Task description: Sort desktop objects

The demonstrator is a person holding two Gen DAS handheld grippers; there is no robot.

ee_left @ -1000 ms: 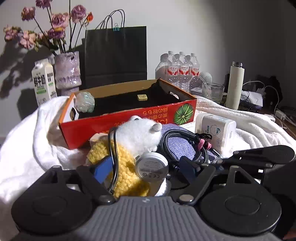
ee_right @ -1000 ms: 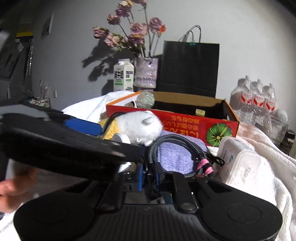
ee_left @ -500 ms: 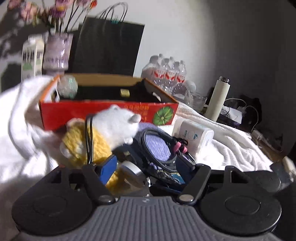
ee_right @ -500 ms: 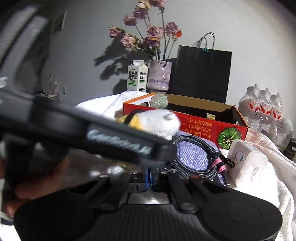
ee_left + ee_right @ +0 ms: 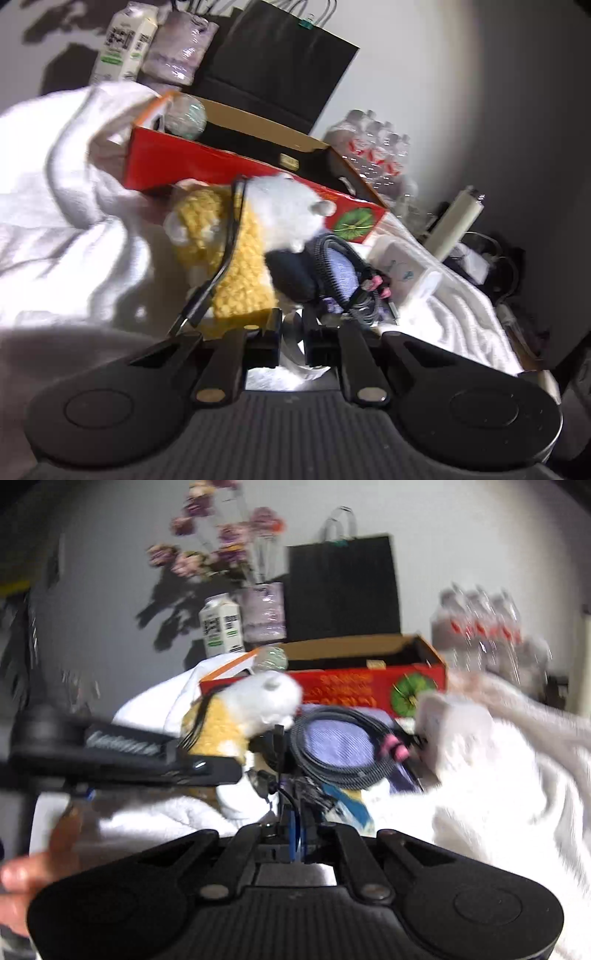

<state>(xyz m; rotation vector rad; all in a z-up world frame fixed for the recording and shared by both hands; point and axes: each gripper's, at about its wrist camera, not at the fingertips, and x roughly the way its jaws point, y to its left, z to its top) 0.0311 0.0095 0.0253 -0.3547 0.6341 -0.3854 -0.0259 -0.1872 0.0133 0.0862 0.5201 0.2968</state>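
Lifting the silver disc (image 5: 293, 341) cleanly required, we judged, a straight pull clear of the coiled cable (image 5: 332, 258) and plush toy (image 5: 280, 210), where it lay before the red cardboard box (image 5: 207, 162). We held the left gripper (image 5: 291, 332) rolled sideways and angled down; its jaws had just been closing, narrow on the disc's edge. The right gripper (image 5: 295, 830) sat pad to pad, apparently empty.

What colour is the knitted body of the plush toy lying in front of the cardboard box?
Yellow: the plush toy has a yellow knit body and a white fluffy head, clearest in the left wrist view.
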